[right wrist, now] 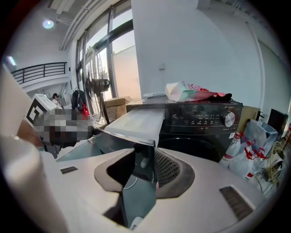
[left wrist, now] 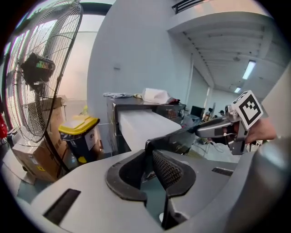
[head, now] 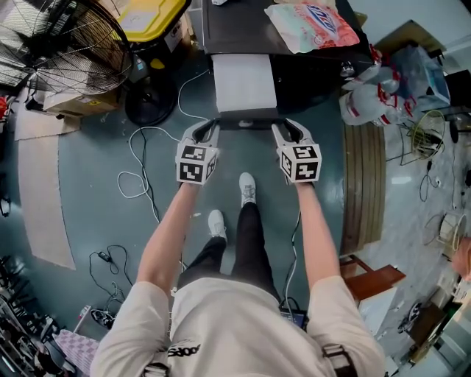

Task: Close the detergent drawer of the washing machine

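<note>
The dark washing machine stands at the top of the head view, its pale detergent drawer pulled far out toward me. The drawer's dark front panel runs between my two grippers. My left gripper sits at the panel's left end and my right gripper at its right end. In the left gripper view the panel's end stands inside the jaws of the left gripper, with a gap showing. In the right gripper view the panel's corner lies beside one pad of the right gripper, also with a gap.
A large floor fan and a yellow-lidded bin stand left of the machine. A detergent bag lies on its top. Bags and bottles crowd the right, beside a ribbed board. Cables trail on the floor by my feet.
</note>
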`<state>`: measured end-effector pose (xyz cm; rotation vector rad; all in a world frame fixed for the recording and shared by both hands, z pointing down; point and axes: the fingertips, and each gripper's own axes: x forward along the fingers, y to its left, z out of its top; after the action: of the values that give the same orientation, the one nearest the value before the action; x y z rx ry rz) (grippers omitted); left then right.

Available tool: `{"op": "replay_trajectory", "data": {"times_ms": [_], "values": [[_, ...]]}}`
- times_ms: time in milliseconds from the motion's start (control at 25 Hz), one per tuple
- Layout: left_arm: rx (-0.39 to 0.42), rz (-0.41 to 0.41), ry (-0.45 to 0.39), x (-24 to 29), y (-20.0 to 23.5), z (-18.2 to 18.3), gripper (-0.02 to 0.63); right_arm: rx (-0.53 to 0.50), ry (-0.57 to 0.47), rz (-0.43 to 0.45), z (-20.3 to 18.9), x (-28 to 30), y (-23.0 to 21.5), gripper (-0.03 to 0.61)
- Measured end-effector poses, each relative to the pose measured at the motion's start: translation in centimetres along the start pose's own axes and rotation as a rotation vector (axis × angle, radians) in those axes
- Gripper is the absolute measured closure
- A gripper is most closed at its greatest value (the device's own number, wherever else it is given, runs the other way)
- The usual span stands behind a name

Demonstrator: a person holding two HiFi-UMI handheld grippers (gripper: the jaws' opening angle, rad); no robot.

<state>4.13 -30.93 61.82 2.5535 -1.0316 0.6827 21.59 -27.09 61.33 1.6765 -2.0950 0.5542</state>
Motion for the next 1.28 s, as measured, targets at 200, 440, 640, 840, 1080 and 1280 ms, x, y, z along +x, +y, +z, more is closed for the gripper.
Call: {"op": "replay_trajectory", "data": {"times_ms": [200,440,640,840,1080,1280], "values": [[0.003,-0.014,0.011,0.8,0.4,-0.1,0.554,0.017,0.024,0.002,-0.3,1.1,-0.4,0.454],[0.014,-0.023,0.006,1.0,0.4,0.1,0.552,0.023,0.014,0.004,-0.2,1.3,-0.7,0.453],[0.005,-0.007,-0.031,1.2,0.8,1.0,0.554,0.032,0.005,-0.005,1.0,1.4,-0.9,0.453],[-0.001,-0.005,-0.04,1.7,1.3,1.9,0.554,0.025,-0.006,-0.003,2.2,1.9,-1.4,0.453],[-0.011,-0.007,-0.046,2.3,1.9,2.0,0.554,0.02,-0.003,0.01,2.2,2.8,-1.5,0.453],[-0.01,0.001,-0.055,2.8,2.4,2.6,0.554,0.022,-0.003,0.002,2.7,3.3,-1.8,0.453]]}}
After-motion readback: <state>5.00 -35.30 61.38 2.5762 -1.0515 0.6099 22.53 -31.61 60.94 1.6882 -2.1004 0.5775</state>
